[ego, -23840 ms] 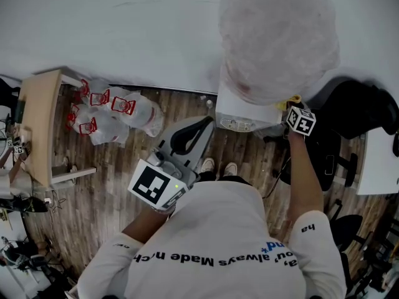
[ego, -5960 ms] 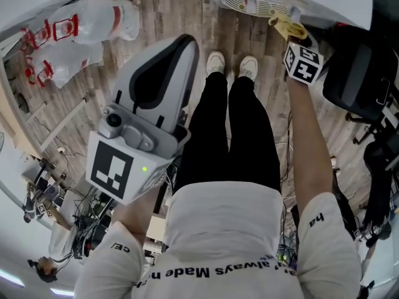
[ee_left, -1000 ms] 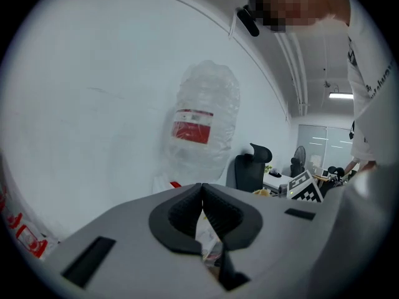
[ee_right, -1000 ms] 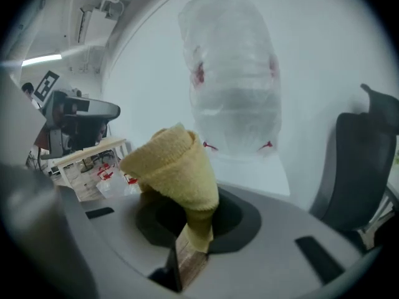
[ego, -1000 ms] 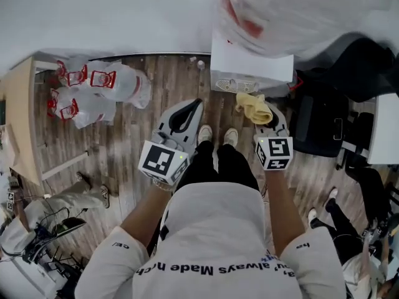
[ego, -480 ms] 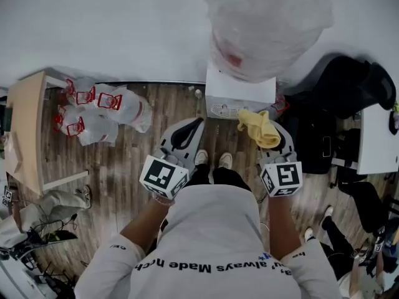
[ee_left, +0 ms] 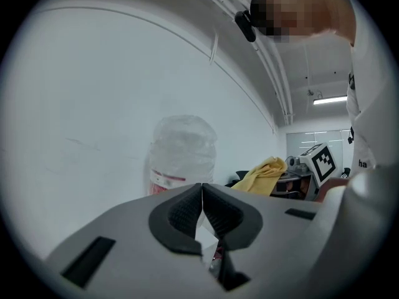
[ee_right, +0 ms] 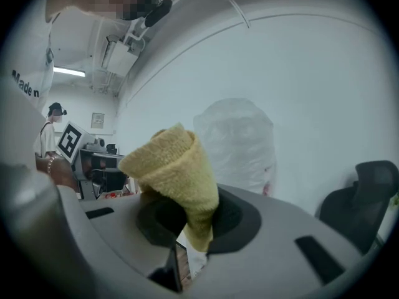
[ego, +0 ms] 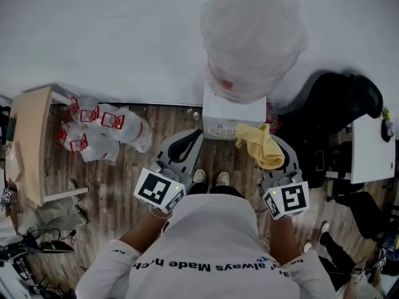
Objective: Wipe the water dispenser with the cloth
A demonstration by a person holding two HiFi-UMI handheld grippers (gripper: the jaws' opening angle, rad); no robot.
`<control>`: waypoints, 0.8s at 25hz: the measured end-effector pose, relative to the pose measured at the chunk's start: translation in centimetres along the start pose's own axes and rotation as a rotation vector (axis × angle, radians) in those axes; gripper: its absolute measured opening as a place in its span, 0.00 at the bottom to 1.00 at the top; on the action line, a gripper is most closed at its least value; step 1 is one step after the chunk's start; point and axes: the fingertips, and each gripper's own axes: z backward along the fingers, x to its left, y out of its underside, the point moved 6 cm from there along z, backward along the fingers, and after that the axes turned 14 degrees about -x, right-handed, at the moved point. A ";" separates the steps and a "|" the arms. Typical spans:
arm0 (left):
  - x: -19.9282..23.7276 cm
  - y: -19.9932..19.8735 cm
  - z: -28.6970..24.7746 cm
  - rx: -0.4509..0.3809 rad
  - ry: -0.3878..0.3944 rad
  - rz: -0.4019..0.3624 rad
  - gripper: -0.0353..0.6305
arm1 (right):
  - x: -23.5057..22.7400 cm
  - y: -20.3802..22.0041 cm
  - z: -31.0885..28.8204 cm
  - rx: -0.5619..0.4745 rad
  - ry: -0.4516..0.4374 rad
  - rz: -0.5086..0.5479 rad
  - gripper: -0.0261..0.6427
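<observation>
Head view looks down on a person standing on a wooden floor [ego: 124, 179] and facing a white water dispenser [ego: 234, 112] against a white wall. The big bottle [ego: 252, 39] on top of the water dispenser looks wrapped in clear plastic, though glare makes that hard to confirm.

The right hand-held gripper [ego: 269, 143] is clamped on a yellow cloth [ego: 260, 145]. The cloth bunches up above the jaws and sits just in front of the water dispenser's lower front. From above I cannot tell whether the two touch. In the right gripper view the cloth [ee_right: 177, 167] stands up as a folded roll pinched between the jaws of the right hand-held gripper [ee_right: 198, 220], with the bottle [ee_right: 240, 145] beyond it.

The left hand-held gripper [ego: 198, 132] is held beside the right one, aimed at the water dispenser. In the left gripper view its jaws [ee_left: 202, 198] are pressed together with nothing between them.

Plastic bags [ego: 103, 132] with red print lie on the floor at left, beside a wooden table [ego: 28, 142]. A black chair [ego: 340, 108] stands to the right.
</observation>
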 end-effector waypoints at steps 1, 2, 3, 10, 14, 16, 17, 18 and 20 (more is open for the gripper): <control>-0.3 -0.5 -0.1 -0.005 0.006 -0.001 0.08 | 0.1 -0.7 0.1 -0.007 -0.005 0.003 0.14; -0.5 -1.0 -0.3 -0.010 0.012 -0.004 0.08 | 0.1 -1.3 0.3 -0.013 -0.010 0.006 0.14; -0.8 -1.4 -0.5 -0.015 0.017 -0.007 0.08 | 0.2 -2.0 0.4 -0.020 -0.016 0.010 0.14; -1.9 -3.1 -1.1 -0.036 0.051 -0.016 0.08 | 0.9 -4.5 1.2 -0.055 -0.030 0.006 0.14; -1.9 -3.4 -1.3 -0.045 0.060 -0.006 0.08 | 0.7 -4.9 0.9 -0.061 -0.019 0.004 0.14; -1.8 -3.6 -1.2 -0.047 0.064 -0.002 0.08 | 0.9 -5.1 0.7 -0.064 -0.020 0.007 0.14; -1.9 -3.6 -1.2 -0.047 0.065 -0.001 0.08 | 0.9 -5.1 0.7 -0.066 -0.021 0.006 0.14; -2.1 -3.5 -1.1 -0.047 0.066 -0.002 0.08 | 0.9 -5.0 0.8 -0.068 -0.020 0.005 0.14; -2.5 -3.3 -1.1 -0.046 0.067 -0.004 0.08 | 0.7 -4.8 1.2 -0.070 -0.018 0.002 0.14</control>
